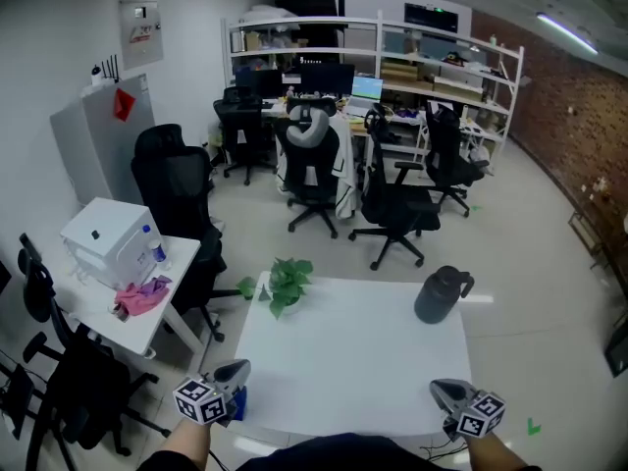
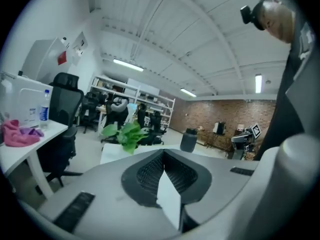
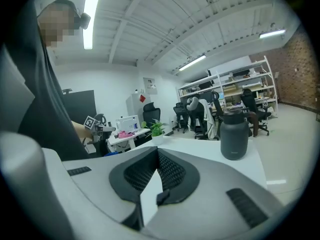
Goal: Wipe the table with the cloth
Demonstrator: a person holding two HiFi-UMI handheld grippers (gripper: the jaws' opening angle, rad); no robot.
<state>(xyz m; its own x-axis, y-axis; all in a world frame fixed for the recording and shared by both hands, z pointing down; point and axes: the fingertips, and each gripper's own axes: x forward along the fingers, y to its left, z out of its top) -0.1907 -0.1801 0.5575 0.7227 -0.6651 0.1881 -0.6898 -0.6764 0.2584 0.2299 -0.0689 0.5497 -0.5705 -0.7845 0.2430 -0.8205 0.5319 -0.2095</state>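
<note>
The white table lies in front of me. My left gripper hovers at its near left corner, jaws shut with nothing between them. A small blue patch, perhaps cloth, shows just under that gripper; I cannot tell whether it touches it. My right gripper is at the near right corner, above the table edge, its jaws also shut and empty. A pink cloth lies crumpled on the side desk at the left, well away from both grippers.
A potted plant stands at the table's far left corner and a dark jug at the far right. The side desk carries a white box and a bottle. Black office chairs stand beyond the table.
</note>
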